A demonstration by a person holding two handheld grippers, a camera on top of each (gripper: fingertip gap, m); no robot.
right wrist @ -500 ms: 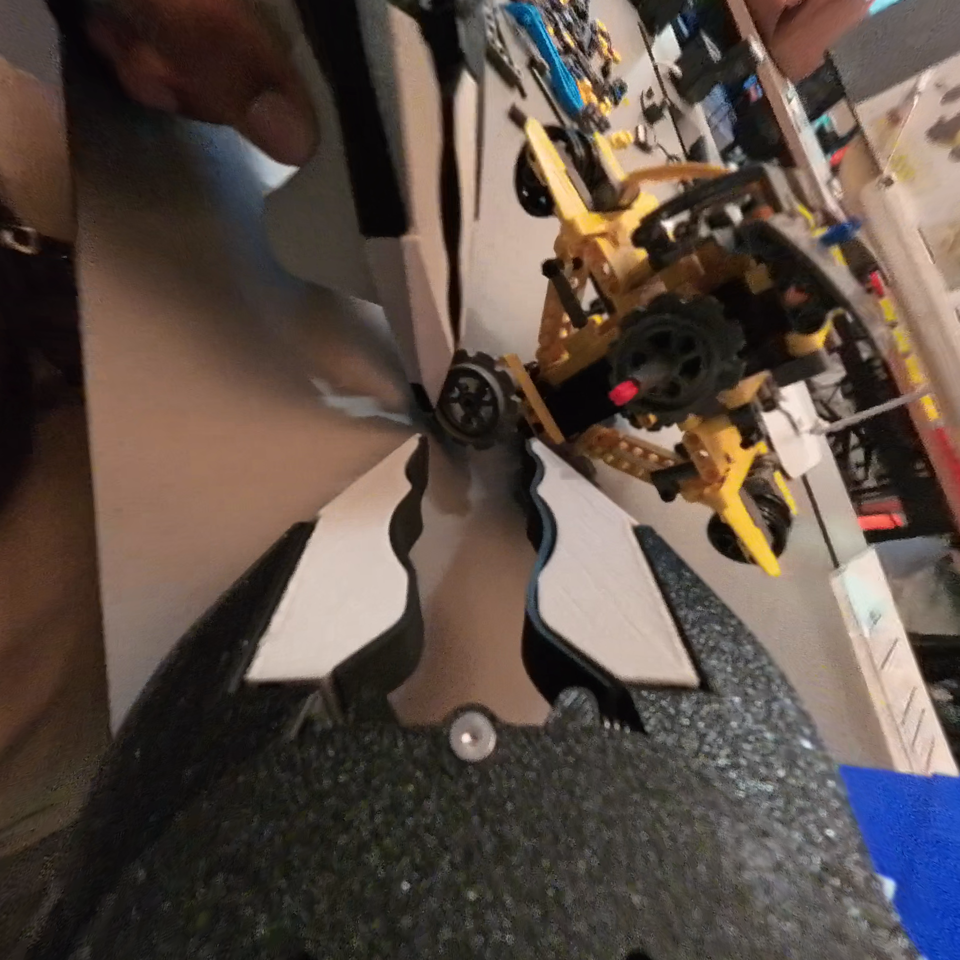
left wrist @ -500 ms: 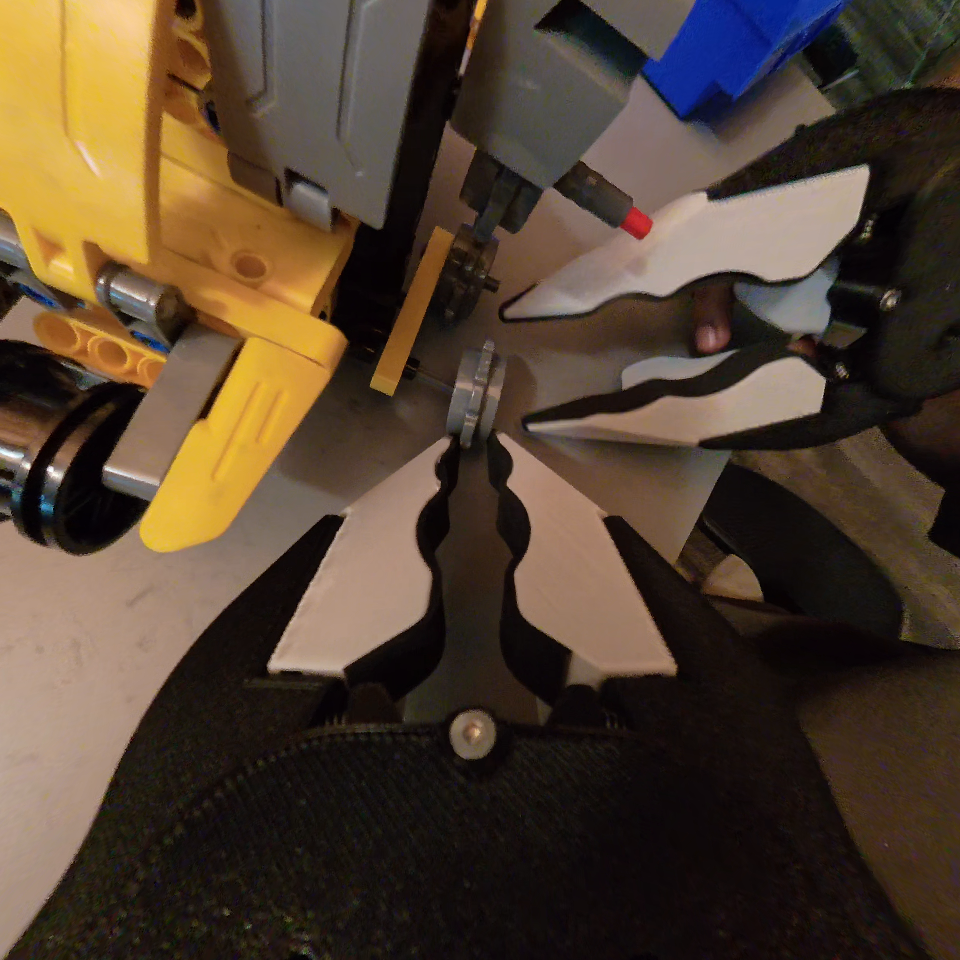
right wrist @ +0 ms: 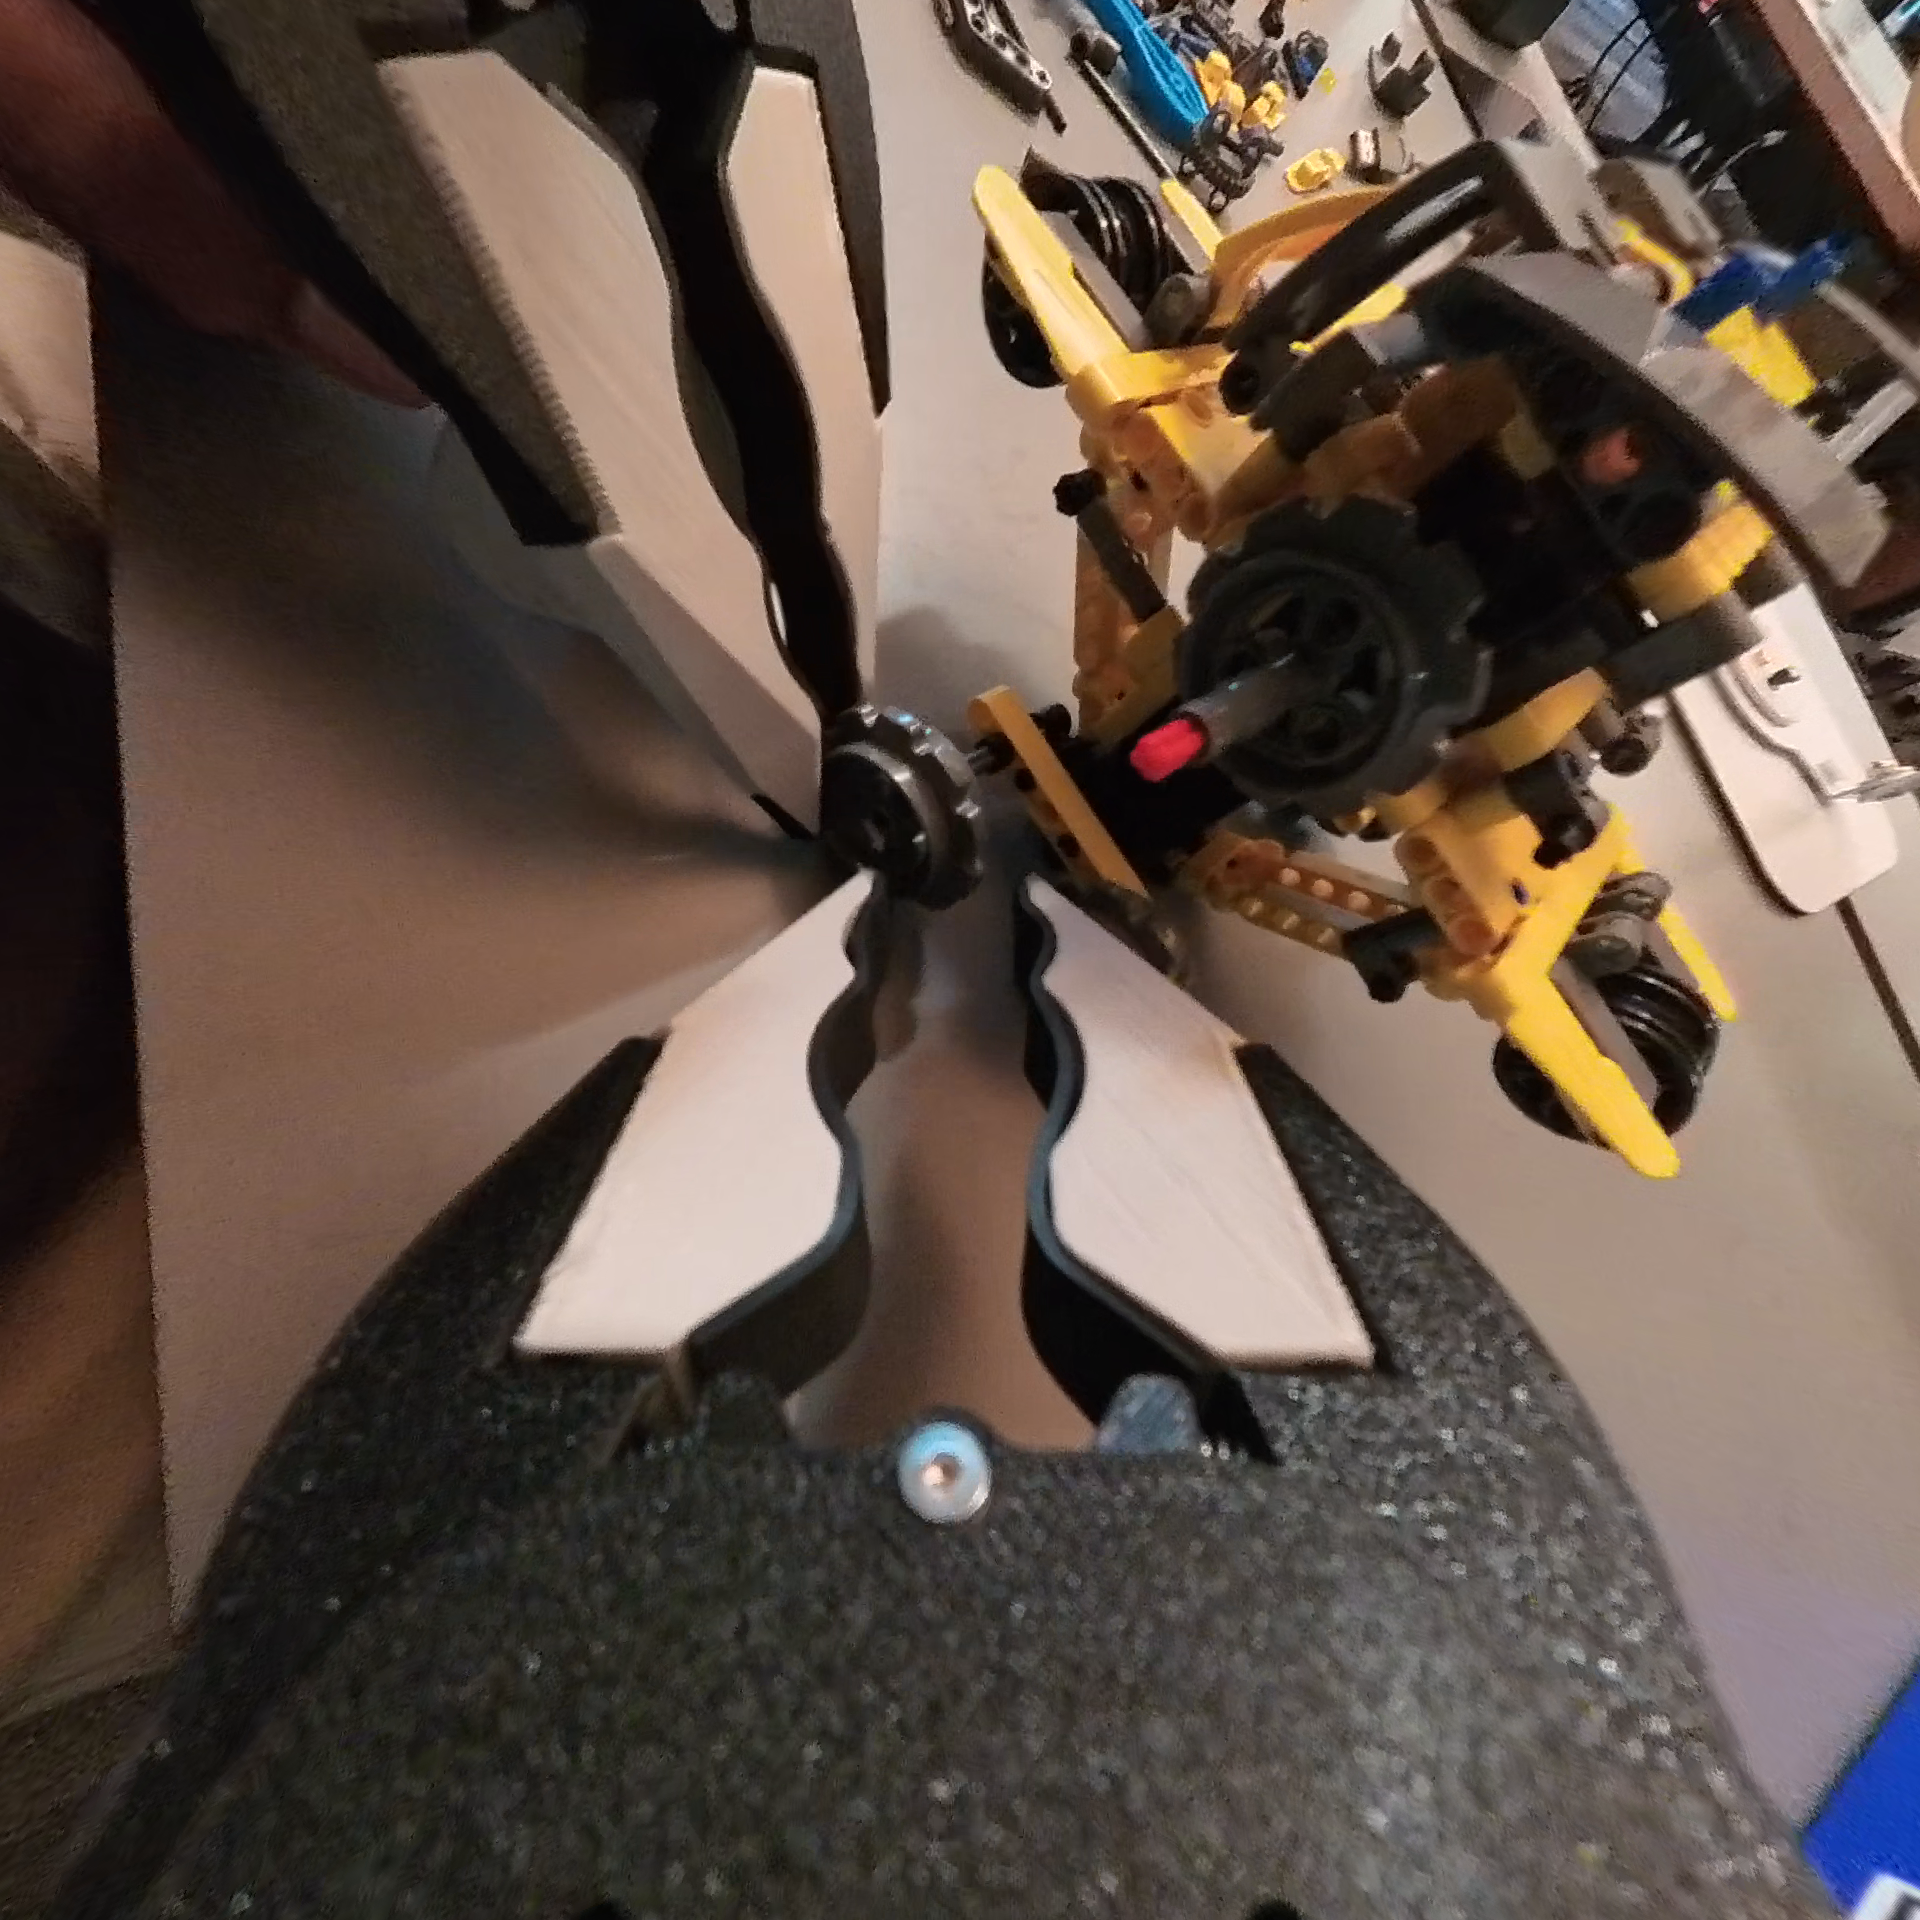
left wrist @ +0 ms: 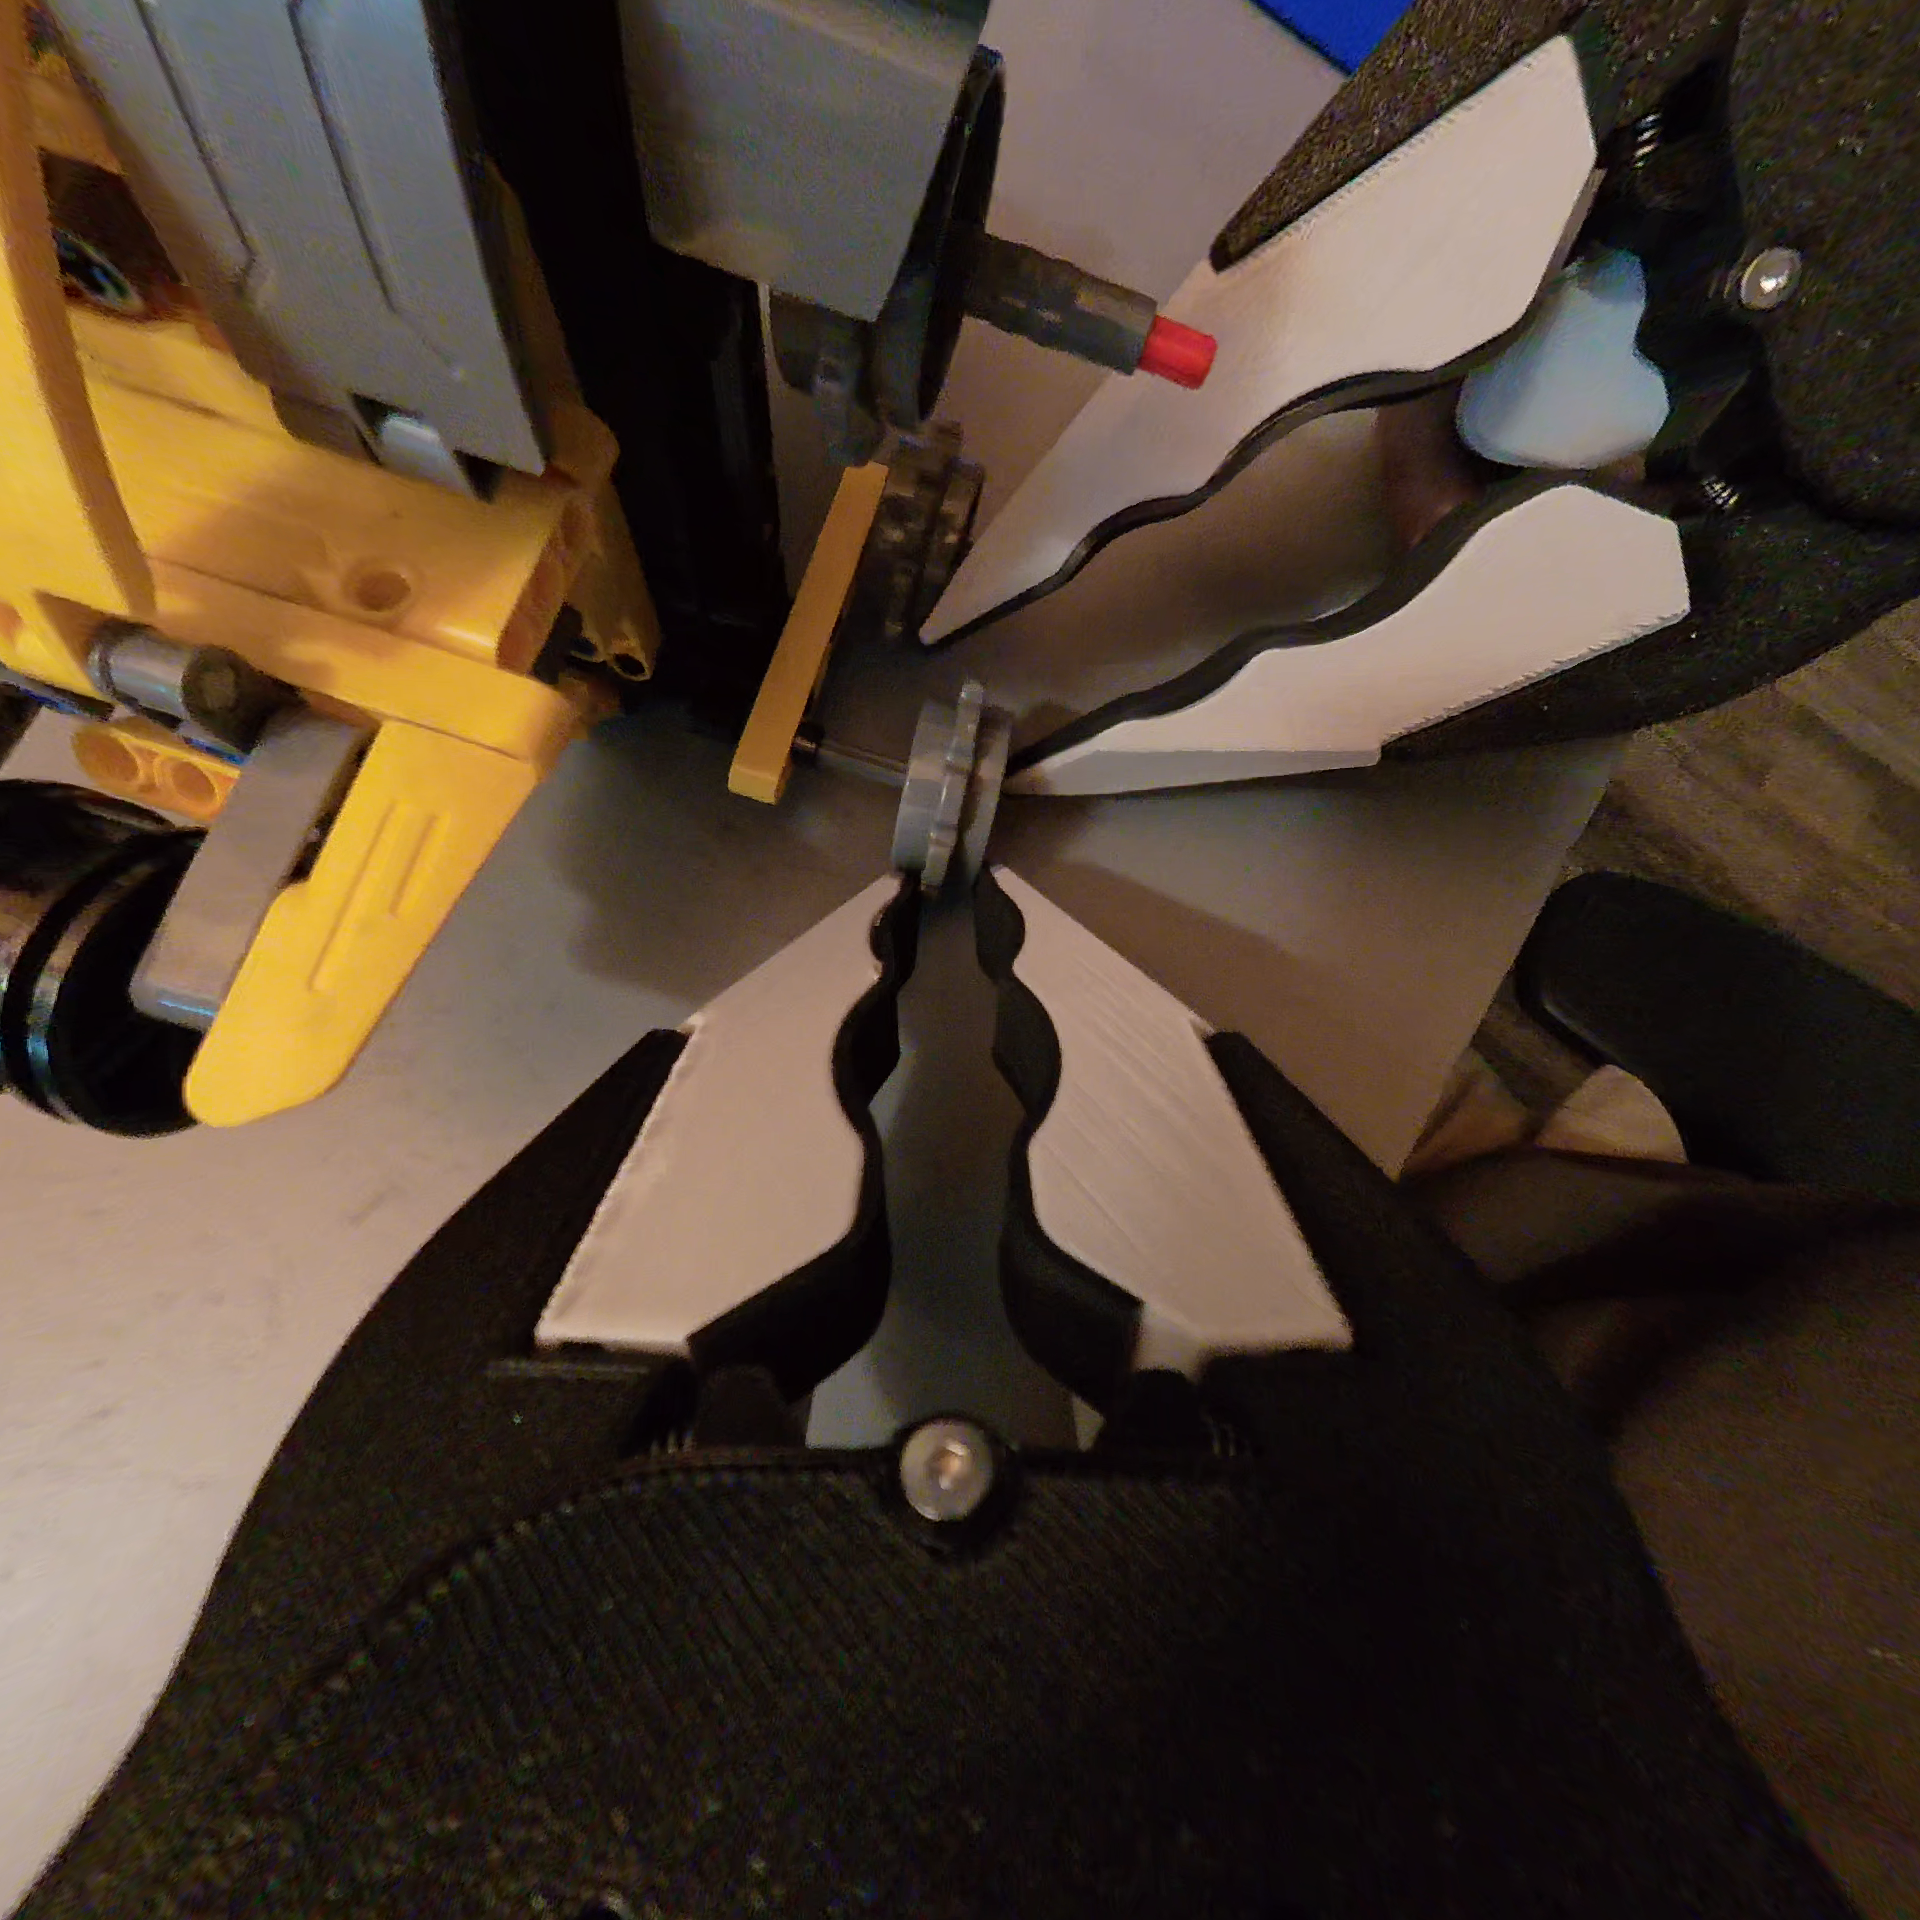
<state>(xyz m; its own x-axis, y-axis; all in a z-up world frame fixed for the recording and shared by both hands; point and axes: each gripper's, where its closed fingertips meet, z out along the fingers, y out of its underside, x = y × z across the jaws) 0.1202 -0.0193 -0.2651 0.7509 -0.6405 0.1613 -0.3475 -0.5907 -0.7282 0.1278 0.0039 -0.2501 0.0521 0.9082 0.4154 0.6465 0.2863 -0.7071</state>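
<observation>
The left claw (left wrist: pixel 943 878) pinches a small grey gear (left wrist: pixel 943 774), on a thin axle out from the yellow model (left wrist: pixel 343 582) on the counter (left wrist: pixel 208 1299). The right claw (right wrist: pixel 940 904), parted, has one fingertip beside the gear. The gear looks light, rigid, toothed: best gripped across its flat faces.

The yellow and grey toy vehicle (left wrist: pixel 312 582) is running out of the left wrist view at 9 to 12 o'clock, so its upper body is not showing. Its black wheel (left wrist: pixel 73 977) is being cut by the edge at 9 o'clock. The blue bin (left wrist: pixel 1340 31) at 1 o'clock is showing only a corner. In the right wrist view, the small loose parts (right wrist: pixel 1195 73) at 12 o'clock are too small and blurred to name. The grey gear (right wrist: pixel 902 821) is hiding the left gripper's tips there, and a blurred hand (right wrist: pixel 135 197) is leaving the picture at 10 o'clock.
</observation>
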